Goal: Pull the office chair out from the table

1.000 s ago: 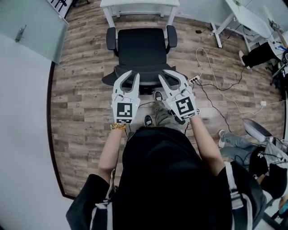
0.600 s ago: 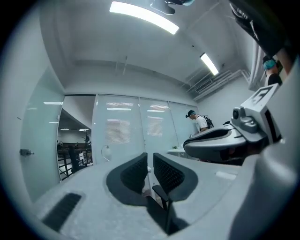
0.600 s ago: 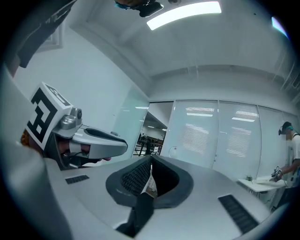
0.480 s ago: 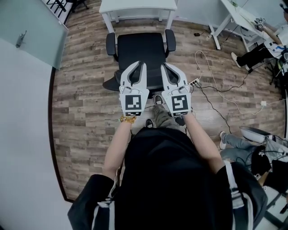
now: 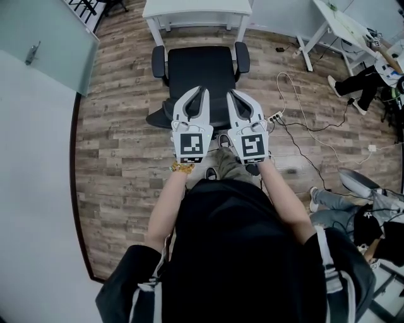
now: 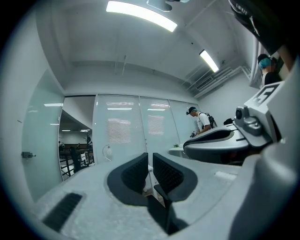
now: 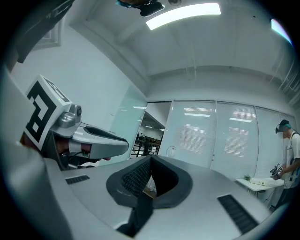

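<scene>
The chair [image 5: 199, 72] stands on the wood floor [image 5: 120, 126] just in front of the white bench [image 5: 196, 7], its back toward the person. The left tool [image 5: 202, 91] and right tool [image 5: 231, 93] are held level, side by side, over the top of the chair's back. The left tool's jaws have just been closing to a narrow slit, with a dark bit of chair showing low in it. The right tool's jaws are pressed together.
</scene>
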`<state>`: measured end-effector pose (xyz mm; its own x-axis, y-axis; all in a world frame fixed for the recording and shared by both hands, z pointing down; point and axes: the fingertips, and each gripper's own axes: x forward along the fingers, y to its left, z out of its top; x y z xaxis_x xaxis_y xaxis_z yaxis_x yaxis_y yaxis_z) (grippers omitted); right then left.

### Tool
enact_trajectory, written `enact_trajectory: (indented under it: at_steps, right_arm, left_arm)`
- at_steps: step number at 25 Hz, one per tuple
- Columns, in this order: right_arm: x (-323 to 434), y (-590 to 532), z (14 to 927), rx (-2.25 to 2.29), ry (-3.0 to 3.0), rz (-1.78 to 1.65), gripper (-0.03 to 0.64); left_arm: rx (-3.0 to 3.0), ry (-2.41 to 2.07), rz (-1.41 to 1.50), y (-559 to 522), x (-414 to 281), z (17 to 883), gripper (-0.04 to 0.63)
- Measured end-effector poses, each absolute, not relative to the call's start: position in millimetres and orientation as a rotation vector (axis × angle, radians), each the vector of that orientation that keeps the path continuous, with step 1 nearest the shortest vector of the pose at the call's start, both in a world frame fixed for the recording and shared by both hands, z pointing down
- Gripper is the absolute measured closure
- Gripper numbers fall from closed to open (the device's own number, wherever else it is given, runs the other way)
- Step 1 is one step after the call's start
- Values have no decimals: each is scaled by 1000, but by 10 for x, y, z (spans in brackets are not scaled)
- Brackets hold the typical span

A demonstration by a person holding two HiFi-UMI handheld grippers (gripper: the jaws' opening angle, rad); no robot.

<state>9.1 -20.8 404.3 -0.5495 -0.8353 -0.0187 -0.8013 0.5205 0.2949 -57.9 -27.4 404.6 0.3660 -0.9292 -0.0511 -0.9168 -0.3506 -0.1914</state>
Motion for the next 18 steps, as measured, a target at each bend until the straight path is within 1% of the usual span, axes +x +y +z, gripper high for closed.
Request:
enact_trajectory:
  at_steps: [9,18]
  right_arm:
    - [136,-265,4055,1431,-2632,-384,611]
    - [180,-40,4154,1432,-2610,-410,611]
  left_arm:
    - [-2425,1681,-117,-315,-578,4059,551]
    - [-2412,1686,-127,-95,-563,4157,552]
